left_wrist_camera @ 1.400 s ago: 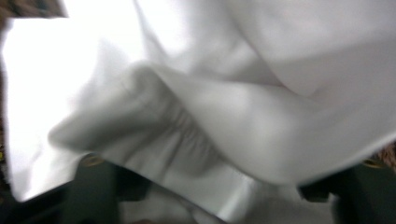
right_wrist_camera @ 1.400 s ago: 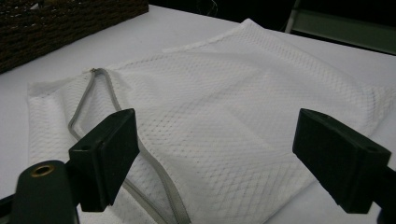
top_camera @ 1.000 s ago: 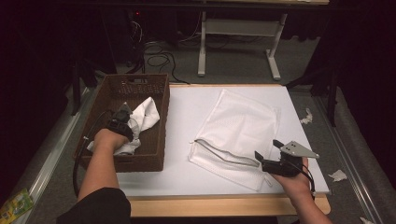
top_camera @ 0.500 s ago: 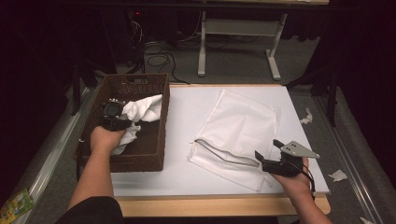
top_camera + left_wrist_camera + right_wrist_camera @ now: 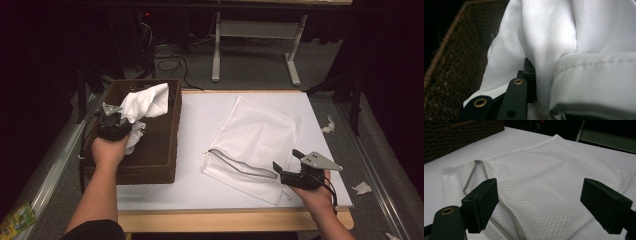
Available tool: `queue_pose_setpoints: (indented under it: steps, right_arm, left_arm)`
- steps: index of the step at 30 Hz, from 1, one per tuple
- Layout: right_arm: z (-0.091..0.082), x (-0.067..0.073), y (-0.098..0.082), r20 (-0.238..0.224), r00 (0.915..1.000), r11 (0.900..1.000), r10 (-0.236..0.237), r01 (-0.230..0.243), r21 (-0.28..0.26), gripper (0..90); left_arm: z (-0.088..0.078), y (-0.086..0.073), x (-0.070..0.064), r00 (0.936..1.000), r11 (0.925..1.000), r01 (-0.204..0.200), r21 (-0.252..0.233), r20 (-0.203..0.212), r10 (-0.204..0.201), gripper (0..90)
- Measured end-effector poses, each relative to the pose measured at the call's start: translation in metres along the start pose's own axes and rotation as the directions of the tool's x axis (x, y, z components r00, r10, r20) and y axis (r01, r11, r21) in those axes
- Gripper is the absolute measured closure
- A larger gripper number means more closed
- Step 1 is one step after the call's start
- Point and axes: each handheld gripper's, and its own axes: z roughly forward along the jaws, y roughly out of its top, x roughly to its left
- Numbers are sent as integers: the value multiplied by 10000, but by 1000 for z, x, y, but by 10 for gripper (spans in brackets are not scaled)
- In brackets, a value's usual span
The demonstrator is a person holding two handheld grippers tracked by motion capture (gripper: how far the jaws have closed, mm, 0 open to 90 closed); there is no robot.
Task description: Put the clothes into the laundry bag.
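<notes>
Above the brown wicker basket (image 5: 150, 150) at 9 o'clock, my left hand-held gripper (image 5: 116, 121) pinches crumpled white cloth (image 5: 145, 102); the right hand-held gripper (image 5: 289, 166), spread, faces the white mesh zip bag (image 5: 255, 137).

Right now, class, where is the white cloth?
In the high view the white cloth is at table left, clamped in the left gripper and lifted above the brown wicker basket.

Dim room, grey floor (image 5: 260, 65), white metal frame (image 5: 255, 35), cables (image 5: 170, 62), paper scraps (image 5: 361, 188) beside the table.
</notes>
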Motion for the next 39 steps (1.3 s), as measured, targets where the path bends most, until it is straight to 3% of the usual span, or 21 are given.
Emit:
queue_pose_setpoints:
  steps: [3,4,5,7,13,14,17,19,25,27,29,35,37,38,39]
  right_arm:
    - [-1,0,0,2,10000,10000,-61,61,-57,156]
    - [-1,0,0,2,10000,10000,-61,61,-57,156]
    - [-1,0,0,5,10000,10000,-38,38,-90,156]
    - [-1,0,0,3,10000,9999,-36,36,-104,156]
    - [-1,0,0,32,10000,9998,-57,57,-175,156]
    - [-1,0,0,32,10000,9998,-57,57,-175,156]
    - [-1,0,0,50,9999,9997,-100,101,-207,156]
    - [-2,1,0,57,9999,9998,-87,88,-200,156]
    - [-2,1,0,54,9999,9997,-115,116,-228,156]
    - [-2,1,0,55,9999,9996,-117,119,-241,156]
    - [-2,1,1,47,9999,9996,-111,112,-248,156]
    - [-2,1,1,58,9999,9996,-125,126,-263,156]
    - [-3,1,1,67,9999,9996,-100,102,-270,156]
    - [-3,1,1,67,9999,9996,-100,102,-270,156]
    - [-3,1,1,66,9999,9996,-106,108,-277,156]
  left_arm:
    - [-9,0,2,9998,9967,94,-808,-141,-106,783]
    - [-9,0,2,9998,9967,94,-808,-141,-106,783]
    - [-14,-1,2,9995,9915,162,-1295,-232,-194,783]
    - [-19,-1,1,9994,9844,151,-1752,-281,-204,783]
    - [-30,-1,-1,9992,9660,118,-2582,-338,-212,783]
    - [-30,-1,-1,9992,9660,118,-2582,-338,-212,783]
    - [-36,2,-5,9988,9501,196,-3113,-365,-326,783]
    - [-38,3,-7,9989,9468,154,-3216,-367,-287,783]
    - [-46,11,-21,9986,9261,-105,-3771,-512,-95,783]
    - [-47,12,-23,9986,9243,-156,-3813,-526,-48,783]
    - [-50,17,-29,9984,9177,-325,-3958,-563,110,783]
    - [-57,32,-48,9993,9037,-349,-4267,-301,244,783]
    - [-60,38,-59,9994,8943,-329,-4463,-74,331,783]
    - [-60,38,-59,9994,8943,-329,-4463,-74,331,783]
    - [-61,41,-66,9991,8879,-363,-4585,33,425,783]
